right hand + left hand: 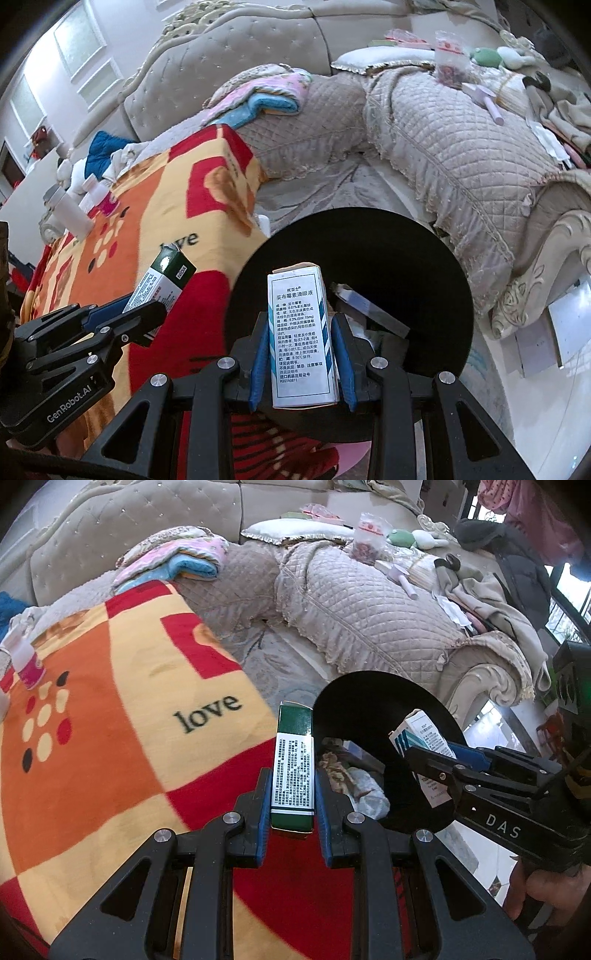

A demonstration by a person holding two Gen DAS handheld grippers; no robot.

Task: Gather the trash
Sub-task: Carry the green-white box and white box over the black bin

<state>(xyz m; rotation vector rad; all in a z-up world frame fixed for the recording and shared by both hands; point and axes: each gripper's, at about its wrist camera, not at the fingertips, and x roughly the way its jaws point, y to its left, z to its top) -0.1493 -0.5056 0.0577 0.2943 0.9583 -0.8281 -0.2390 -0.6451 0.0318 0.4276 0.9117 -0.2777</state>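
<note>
Left wrist view: the left gripper (293,771) clamps a green box (293,768) over the "love" blanket (129,701), beside the black bin (388,716).

Right wrist view: the right gripper (301,341), clamping a white-and-blue eye-drop box (300,339), hangs above the bin; "GenRobot.AI" marks the other gripper.

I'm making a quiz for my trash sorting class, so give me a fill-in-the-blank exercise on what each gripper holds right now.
1. The left gripper is shut on a slim ____ cardboard box.
2. The right gripper clamps a white cardboard box with ____ stripes.
3. The white box hangs over the round ____ trash bin.
4. The orange and red blanket bears the word ____.

Missing words: green; blue; black; love
</note>
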